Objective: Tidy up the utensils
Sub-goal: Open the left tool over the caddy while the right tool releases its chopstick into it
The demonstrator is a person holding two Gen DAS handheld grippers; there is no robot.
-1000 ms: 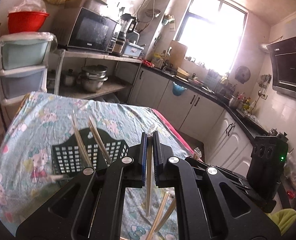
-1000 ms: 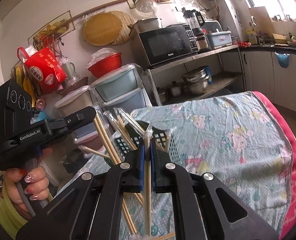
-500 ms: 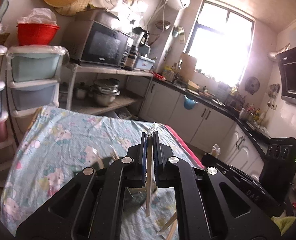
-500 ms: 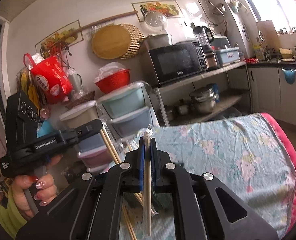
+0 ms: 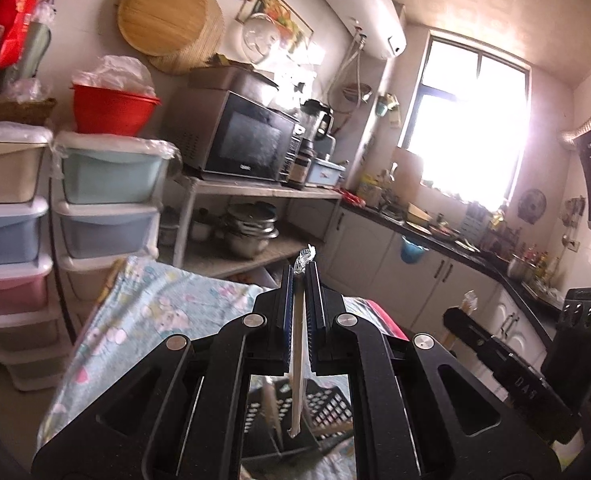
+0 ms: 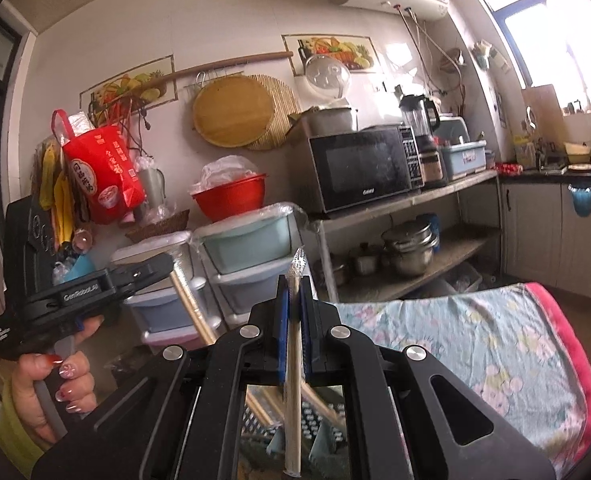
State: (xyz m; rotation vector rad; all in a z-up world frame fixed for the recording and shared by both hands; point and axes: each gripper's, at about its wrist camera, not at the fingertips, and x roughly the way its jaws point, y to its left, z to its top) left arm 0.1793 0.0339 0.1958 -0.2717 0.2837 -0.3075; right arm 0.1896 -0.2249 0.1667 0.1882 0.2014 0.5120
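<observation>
At lower centre of each view, a wrapped chopstick (image 5: 298, 364) is clamped in the left tongs (image 5: 300, 276), another (image 6: 294, 376) in the right tongs (image 6: 294, 280). Carrying is underway; lowering into the basket (image 5: 327, 404) beneath seems needed next.

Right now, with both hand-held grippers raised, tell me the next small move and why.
Probably lower the right hand-held gripper toward the black basket below it: its jaws are shut on a wrapped chopstick pair, and the left hand-held gripper grips another pair, so neither is stowed yet.
</observation>
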